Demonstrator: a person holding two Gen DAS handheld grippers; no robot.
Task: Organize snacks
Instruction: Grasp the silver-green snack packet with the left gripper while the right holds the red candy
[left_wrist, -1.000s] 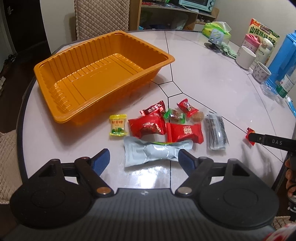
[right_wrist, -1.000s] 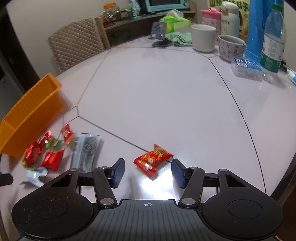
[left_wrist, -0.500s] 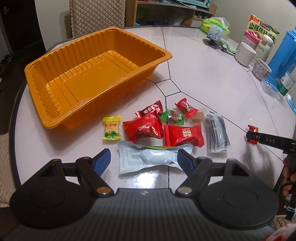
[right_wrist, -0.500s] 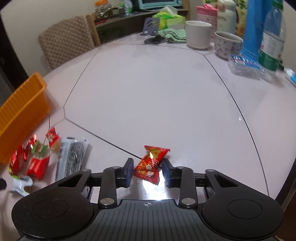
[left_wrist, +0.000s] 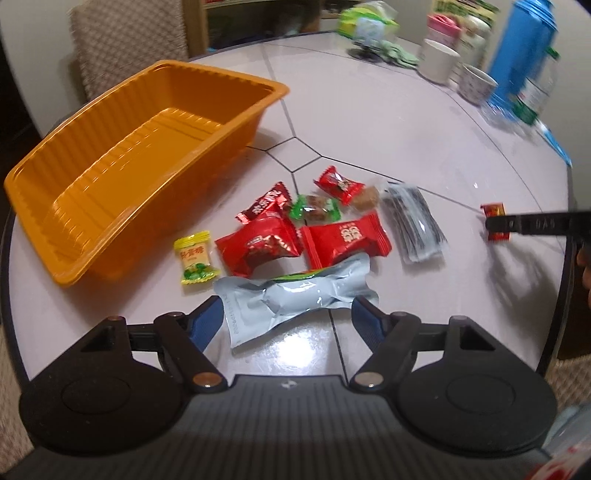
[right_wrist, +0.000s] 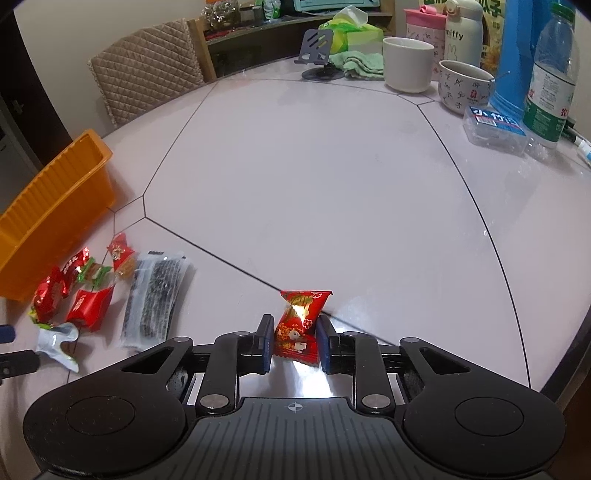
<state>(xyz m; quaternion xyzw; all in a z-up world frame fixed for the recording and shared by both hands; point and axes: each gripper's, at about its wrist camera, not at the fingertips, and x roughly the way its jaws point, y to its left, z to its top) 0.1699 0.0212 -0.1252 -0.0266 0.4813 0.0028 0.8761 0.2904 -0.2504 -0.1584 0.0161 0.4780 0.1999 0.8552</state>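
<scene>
An empty orange tray (left_wrist: 110, 177) stands at the table's left; it also shows in the right wrist view (right_wrist: 55, 214). Several wrapped snacks lie beside it: a yellow candy (left_wrist: 195, 262), red packets (left_wrist: 258, 247), a dark seaweed pack (left_wrist: 413, 225) and a pale grey pouch (left_wrist: 295, 299). My left gripper (left_wrist: 291, 321) is open, its fingers on either side of the grey pouch. My right gripper (right_wrist: 293, 343) is shut on a red candy packet (right_wrist: 299, 325), which also shows in the left wrist view (left_wrist: 495, 218).
At the far right stand a white cup (right_wrist: 406, 62), a patterned mug (right_wrist: 465, 88), a water bottle (right_wrist: 550, 81), a blue jug (left_wrist: 521, 55) and a small plastic box (right_wrist: 495, 125). A quilted chair (right_wrist: 147, 81) stands behind the table.
My right gripper closed on the red candy packet and has raised it a little. My left gripper moved forward around the grey pouch and swung right.
</scene>
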